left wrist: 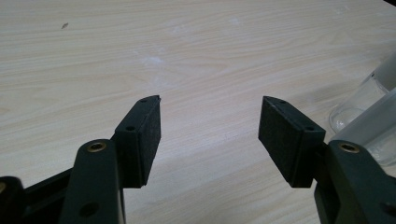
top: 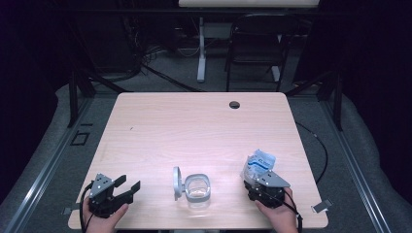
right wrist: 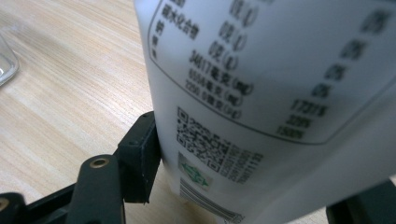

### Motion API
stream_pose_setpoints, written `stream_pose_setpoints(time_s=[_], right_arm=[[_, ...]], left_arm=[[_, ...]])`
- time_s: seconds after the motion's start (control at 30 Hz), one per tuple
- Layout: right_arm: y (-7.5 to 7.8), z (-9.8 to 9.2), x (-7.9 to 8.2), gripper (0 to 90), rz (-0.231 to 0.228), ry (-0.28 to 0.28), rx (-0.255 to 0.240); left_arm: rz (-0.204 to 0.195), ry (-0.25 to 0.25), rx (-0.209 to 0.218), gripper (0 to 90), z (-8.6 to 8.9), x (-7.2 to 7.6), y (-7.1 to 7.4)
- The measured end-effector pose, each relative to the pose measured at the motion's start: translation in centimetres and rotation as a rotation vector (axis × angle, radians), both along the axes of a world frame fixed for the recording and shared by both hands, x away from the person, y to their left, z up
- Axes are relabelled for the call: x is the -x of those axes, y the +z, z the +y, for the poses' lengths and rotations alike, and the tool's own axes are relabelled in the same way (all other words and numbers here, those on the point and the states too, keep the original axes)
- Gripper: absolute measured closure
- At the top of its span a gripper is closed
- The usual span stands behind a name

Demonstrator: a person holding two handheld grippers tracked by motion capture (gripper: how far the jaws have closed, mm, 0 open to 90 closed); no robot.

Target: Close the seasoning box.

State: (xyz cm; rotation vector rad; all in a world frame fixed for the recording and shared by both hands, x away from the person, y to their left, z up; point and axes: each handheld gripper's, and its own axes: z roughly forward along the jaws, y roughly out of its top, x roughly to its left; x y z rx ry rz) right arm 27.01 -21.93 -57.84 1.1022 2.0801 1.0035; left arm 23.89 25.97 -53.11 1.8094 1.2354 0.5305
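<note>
At the lower right of the high view, the right gripper (top: 257, 175) pinches a soft, crinkly white pouch (top: 258, 163) low down, likely light and slippery, while the left gripper (top: 127, 185) at lower left stands spread, holding nothing.

The white pouch (right wrist: 280, 93) runs off the right gripper view's top and right edges, its upper print blurred. It hides the right gripper's (right wrist: 261, 186) far pad, and in the left gripper view the clear container (left wrist: 369, 107) is cut off at the right edge.
</note>
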Motion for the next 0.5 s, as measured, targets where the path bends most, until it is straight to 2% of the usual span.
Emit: stream_pose_setpoints(time_s=[0.4,0.5], right_arm=[[0.17,0.3,-0.03,37.3,-0.004,-0.004,0.014],[0.41,0.35,0.02,37.4,-0.017,-0.003,0.012]], left_arm=[[-0.002,0.001,0.0,39.9,0.1,0.01,0.04],[-0.004,0.0,0.002,39.9,0.11,-0.01,0.02]])
